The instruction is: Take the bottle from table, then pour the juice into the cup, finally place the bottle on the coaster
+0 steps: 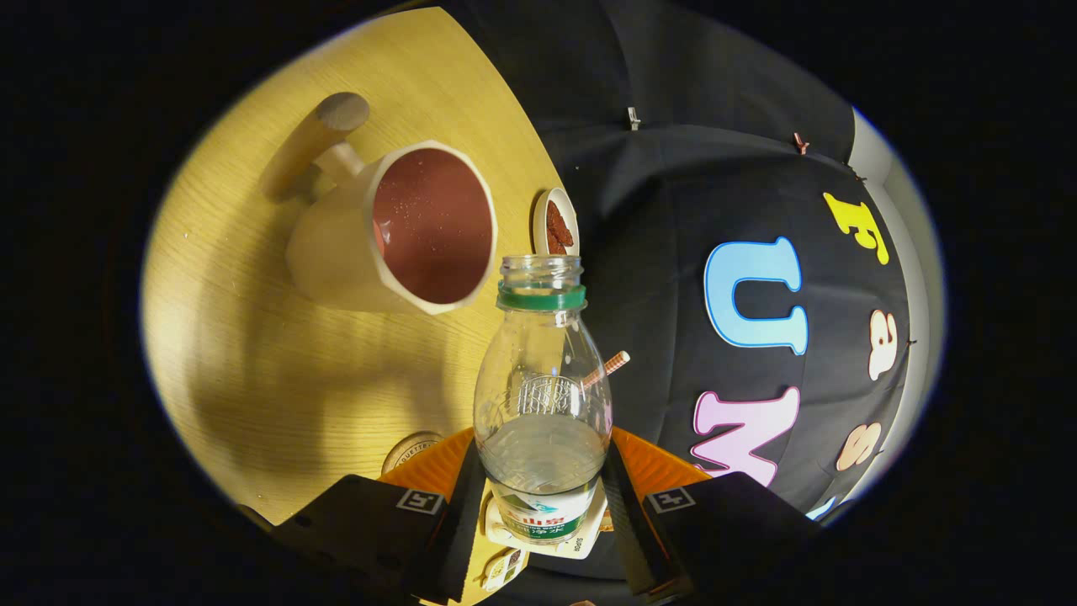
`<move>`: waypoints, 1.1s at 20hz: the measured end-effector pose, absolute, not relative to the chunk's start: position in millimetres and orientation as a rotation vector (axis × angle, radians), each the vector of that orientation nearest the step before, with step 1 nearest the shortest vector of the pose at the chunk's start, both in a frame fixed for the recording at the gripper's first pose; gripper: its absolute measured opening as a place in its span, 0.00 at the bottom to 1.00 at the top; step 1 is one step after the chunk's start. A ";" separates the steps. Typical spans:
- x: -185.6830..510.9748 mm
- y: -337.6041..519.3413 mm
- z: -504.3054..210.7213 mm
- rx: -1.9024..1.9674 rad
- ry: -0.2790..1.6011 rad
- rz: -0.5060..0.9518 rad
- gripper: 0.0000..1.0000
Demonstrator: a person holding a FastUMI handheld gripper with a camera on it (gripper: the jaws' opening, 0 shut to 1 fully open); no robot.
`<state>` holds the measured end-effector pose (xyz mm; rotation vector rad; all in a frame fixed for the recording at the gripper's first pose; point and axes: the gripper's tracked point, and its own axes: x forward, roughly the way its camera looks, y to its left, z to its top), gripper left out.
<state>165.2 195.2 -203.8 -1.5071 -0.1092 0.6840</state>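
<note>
table point(278, 370): wood top, tilted hard across the view; means whole rig rolled toward pouring.
cup point(395, 227): pale mug with stick handle, well beyond the fingers, mouth wide open toward camera, reddish inside. Looks dry or near dry, cannot tell for sure.
bottle point(543, 396): clear, uncapped, green neck ring, some liquid low in the body. Mouth just beside cup rim, not over it yet.
gripper point(543, 505): clenched on bottle, a finger pressing each side of the lower body near the label.
small dish point(556, 224): just behind bottle mouth, beside cup, brown bits in it. Not a target.
coaster point(410, 450): round edge near the fingers, probably the drop spot, mostly hidden.
step: pour, barely started.
how: shift mouth over cup centre first, then roll slowly; keep squeeze firm, avoid clipping rim or dish.
</note>
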 end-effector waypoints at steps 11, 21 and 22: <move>169.1 202.0 -200.7 -1.626 -0.171 0.703 0.72; 172.9 209.3 -197.5 -1.695 -0.222 0.723 0.72; 173.1 208.9 -197.5 -1.698 -0.221 0.724 0.72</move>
